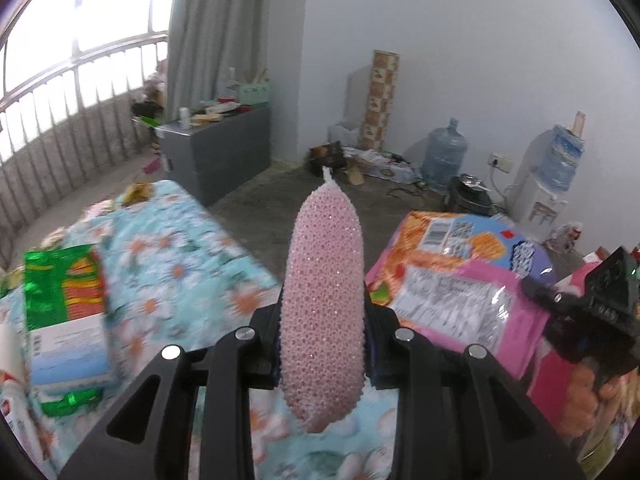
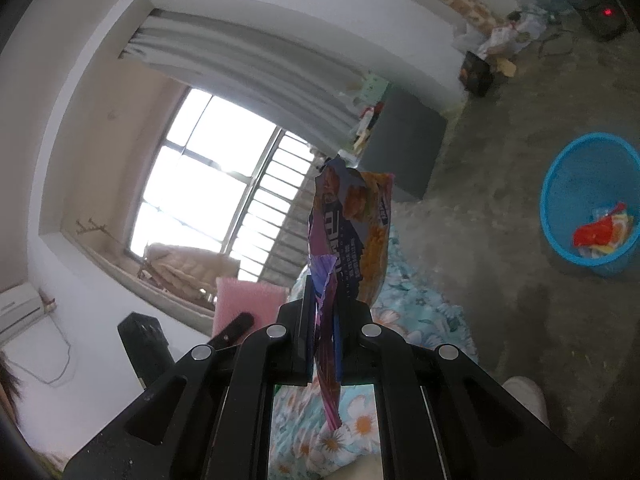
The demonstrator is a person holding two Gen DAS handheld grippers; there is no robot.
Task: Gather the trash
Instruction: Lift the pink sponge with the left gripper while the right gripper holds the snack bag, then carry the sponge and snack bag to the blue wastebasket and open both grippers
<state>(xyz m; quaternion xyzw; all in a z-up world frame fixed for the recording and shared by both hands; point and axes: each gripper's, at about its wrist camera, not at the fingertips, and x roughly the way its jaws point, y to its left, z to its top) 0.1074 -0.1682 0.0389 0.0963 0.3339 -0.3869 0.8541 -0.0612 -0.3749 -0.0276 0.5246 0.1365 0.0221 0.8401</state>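
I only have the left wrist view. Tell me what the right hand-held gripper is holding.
Observer: The right hand-held gripper is shut on a crumpled snack wrapper, orange and purple.
Operator: Say where the trash goes.
Observer: A blue basin stands on the floor, off to the right in the right wrist view.
Operator: Report what is in it.
Observer: Red and yellow wrappers already lie in it.

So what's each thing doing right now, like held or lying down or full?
Left gripper: shut on the pink sponge.
Pink sponge: held upright.
Right gripper: shut on the snack wrapper.
Snack wrapper: held, crumpled, sticking up.
Blue basin: on the floor, some trash inside.
Green packet: lying on the flowery cloth.
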